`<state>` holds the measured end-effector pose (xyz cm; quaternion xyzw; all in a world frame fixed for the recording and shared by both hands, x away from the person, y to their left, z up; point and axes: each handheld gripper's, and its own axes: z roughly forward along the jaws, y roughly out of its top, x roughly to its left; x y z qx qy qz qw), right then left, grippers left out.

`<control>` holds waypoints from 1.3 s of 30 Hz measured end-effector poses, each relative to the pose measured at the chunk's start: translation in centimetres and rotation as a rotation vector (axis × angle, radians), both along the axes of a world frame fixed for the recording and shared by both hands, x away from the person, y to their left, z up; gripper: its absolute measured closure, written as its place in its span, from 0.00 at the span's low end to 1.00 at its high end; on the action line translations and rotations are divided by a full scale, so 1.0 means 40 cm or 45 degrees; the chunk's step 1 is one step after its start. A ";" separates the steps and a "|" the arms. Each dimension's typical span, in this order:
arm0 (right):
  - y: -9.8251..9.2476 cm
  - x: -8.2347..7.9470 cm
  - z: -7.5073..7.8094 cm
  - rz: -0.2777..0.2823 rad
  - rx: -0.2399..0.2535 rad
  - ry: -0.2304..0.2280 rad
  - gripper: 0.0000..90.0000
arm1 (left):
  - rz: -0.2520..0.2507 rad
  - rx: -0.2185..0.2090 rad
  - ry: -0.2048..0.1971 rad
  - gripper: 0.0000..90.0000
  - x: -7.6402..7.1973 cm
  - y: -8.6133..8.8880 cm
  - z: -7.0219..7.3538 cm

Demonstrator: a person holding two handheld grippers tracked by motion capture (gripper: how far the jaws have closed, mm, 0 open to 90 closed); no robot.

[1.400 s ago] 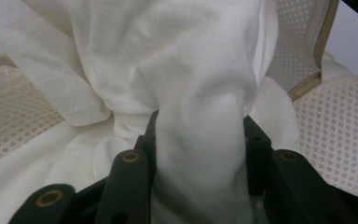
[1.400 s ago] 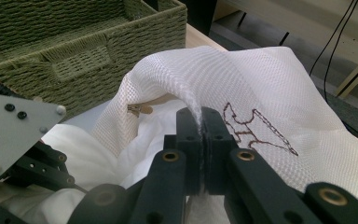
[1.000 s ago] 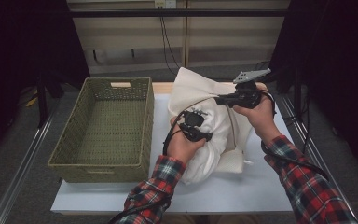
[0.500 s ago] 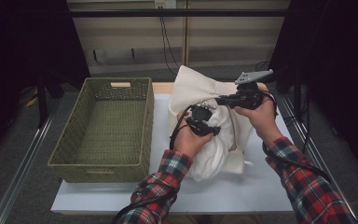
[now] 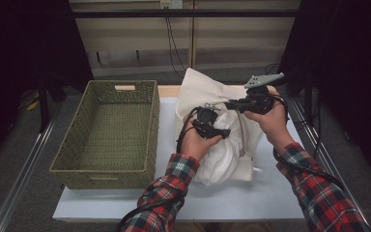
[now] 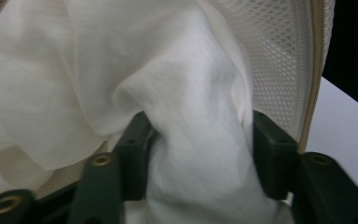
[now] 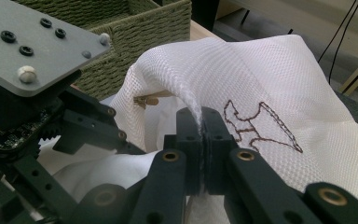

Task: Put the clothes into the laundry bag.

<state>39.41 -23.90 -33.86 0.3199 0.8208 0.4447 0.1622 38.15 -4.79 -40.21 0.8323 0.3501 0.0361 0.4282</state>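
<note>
My right gripper [image 7: 204, 135] pinches the mesh bag [image 5: 207, 92] edge, on the bench [image 5: 270, 193] beside the basket [image 5: 108, 130]. Left gripper [image 6: 200, 149] fingers, just opening, straddle white cloth [image 6: 200, 140] w/in the bag.

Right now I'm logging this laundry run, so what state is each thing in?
mesh bag: open at its mouth, edge pinched and lifted.
white cloth: bunched, partly inside the mesh bag, a fold between the left jaws.
left gripper: jaws have just been opening, cloth between them.
right gripper: shut on the mesh bag's edge.
basket: upright, nothing in it.
</note>
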 end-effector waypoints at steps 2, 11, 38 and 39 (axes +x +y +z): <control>0.001 0.001 -0.003 0.000 -0.005 0.001 0.98 | 0.011 0.004 0.006 0.34 -0.005 0.003 0.005; -0.005 0.011 -0.012 -0.012 -0.012 0.010 0.98 | 0.014 0.075 -0.012 0.09 -0.044 0.010 0.016; -0.004 0.021 -0.008 -0.014 -0.030 0.013 0.98 | -0.099 0.178 0.125 0.63 -0.090 0.010 -0.085; -0.004 0.020 -0.008 -0.019 -0.029 0.017 0.98 | -0.082 0.170 0.135 0.67 -0.091 0.009 -0.082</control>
